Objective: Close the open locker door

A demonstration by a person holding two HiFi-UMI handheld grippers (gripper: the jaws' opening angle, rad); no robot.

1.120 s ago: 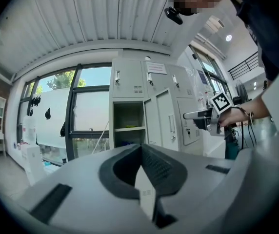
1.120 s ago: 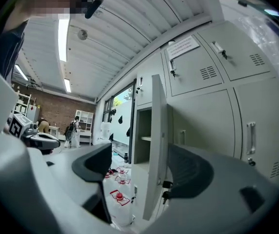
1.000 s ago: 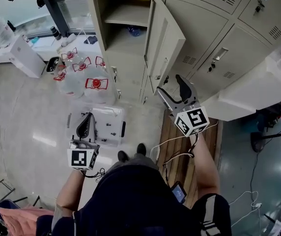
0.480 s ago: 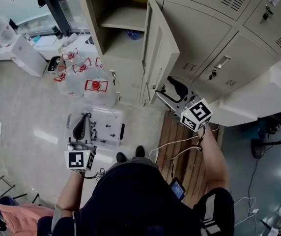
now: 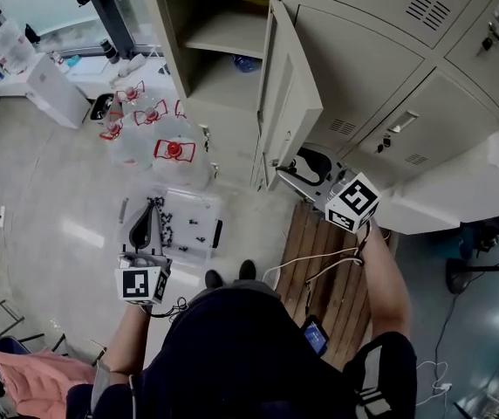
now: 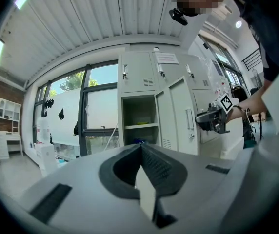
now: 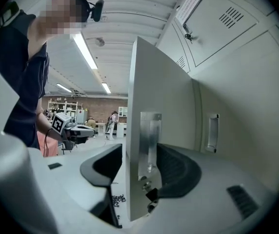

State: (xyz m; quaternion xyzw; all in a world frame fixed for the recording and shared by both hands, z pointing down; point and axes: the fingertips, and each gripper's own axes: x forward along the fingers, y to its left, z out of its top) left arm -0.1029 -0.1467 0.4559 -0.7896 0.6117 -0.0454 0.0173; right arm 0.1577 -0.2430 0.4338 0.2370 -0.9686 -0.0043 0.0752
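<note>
Locker door [image 5: 289, 85] ajar right of shelf compartment [image 5: 219, 68]; water jugs [image 5: 158, 142] on floor [image 5: 58, 199], left.

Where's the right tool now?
The right tool is right of centre in the head view, at the door's free edge, which stands between its jaws; they have just been closing.

**Locker door standing wide open**

We see the pale beige sheet-metal locker door [image 5: 291, 94] upright and swung well out from the cabinet front, hinged at the right of its open compartment [image 5: 219, 55]. A bright metal handle plate [image 7: 149, 139] sits near its free edge.
</note>
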